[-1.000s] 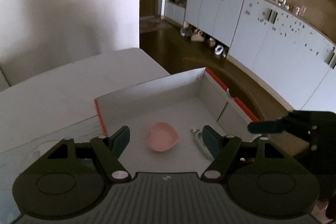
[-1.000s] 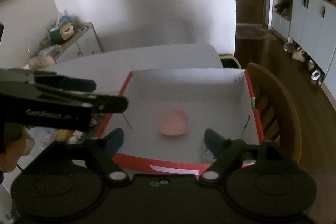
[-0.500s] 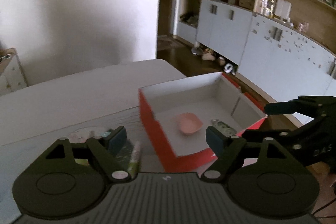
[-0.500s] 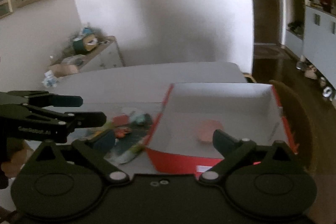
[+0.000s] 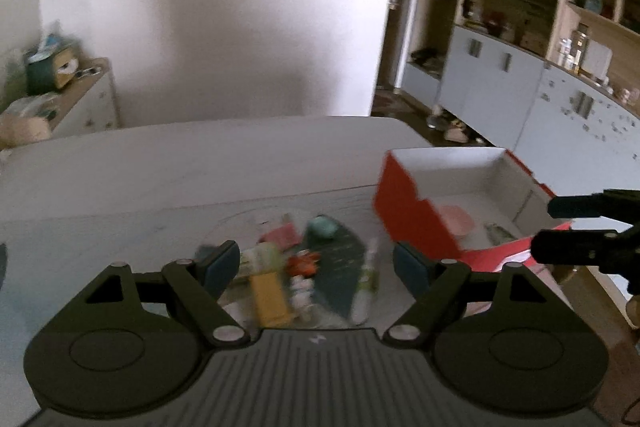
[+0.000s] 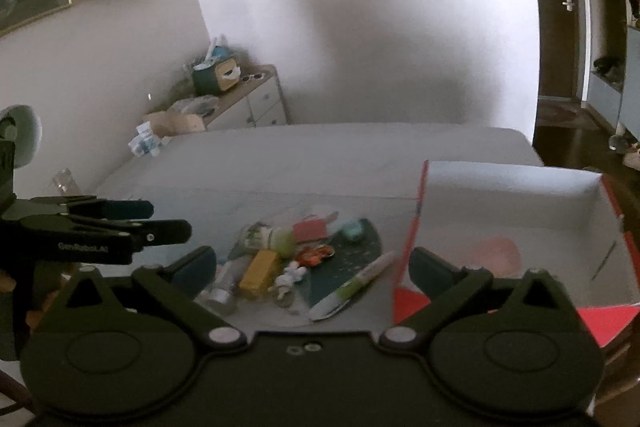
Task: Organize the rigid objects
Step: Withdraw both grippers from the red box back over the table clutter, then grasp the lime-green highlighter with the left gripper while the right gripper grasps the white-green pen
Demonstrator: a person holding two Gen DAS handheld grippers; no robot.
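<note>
From the left wrist, a pale tabletop (image 5: 180, 163) meets a white wall, with cabinets (image 5: 520, 95) to the right; the left tool (image 5: 316, 263), spread and empty, hangs over blurred clutter (image 5: 296, 259) beside a red box (image 5: 408, 215) holding a pink dish (image 5: 456, 219). From the right wrist, a dresser (image 6: 248, 99) stands by the wall, and the right tool (image 6: 312, 267), also spread and empty, hangs over a yellow block (image 6: 260, 269), a pen (image 6: 352, 287) and a toy car (image 6: 314, 255) left of the box (image 6: 520, 195).

Pale grey table (image 6: 320, 163) — small-object pile (image 6: 296, 259) at centre, red box (image 6: 512, 227) just right.
</note>
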